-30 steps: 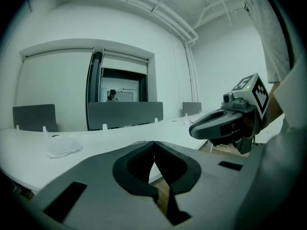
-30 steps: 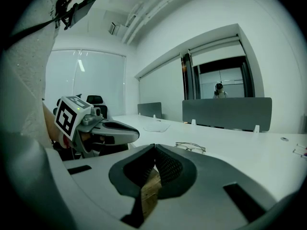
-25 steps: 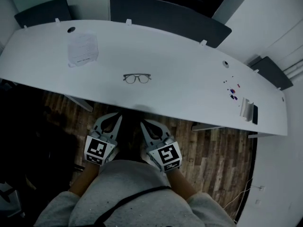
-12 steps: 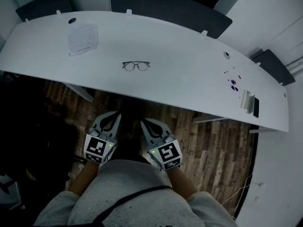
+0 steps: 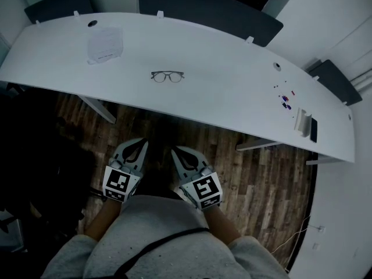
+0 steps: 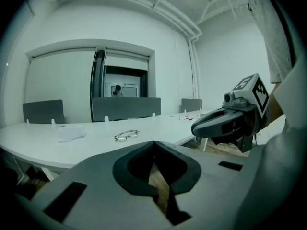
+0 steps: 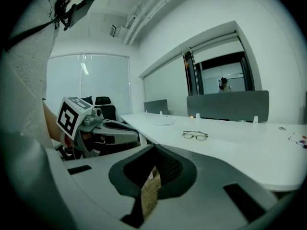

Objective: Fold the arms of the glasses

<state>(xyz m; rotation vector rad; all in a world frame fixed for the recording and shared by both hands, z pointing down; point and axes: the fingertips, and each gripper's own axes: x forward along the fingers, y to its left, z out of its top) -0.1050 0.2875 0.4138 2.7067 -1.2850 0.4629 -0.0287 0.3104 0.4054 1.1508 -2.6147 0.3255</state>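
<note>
White tabletop [image 5: 232,92] carries the glasses [image 5: 167,77], well ahead of both claws. Closed on nothing: left claw [image 5: 140,146] and right claw [image 5: 176,154], side by side over the wood floor [image 5: 261,173].

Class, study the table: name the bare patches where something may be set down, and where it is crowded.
Widest bare stretch of the table: between the glasses and the small coloured bits. Also bare: the left end, in front of the white packet. Crowded: the right end, around the bits and white stand.
</note>
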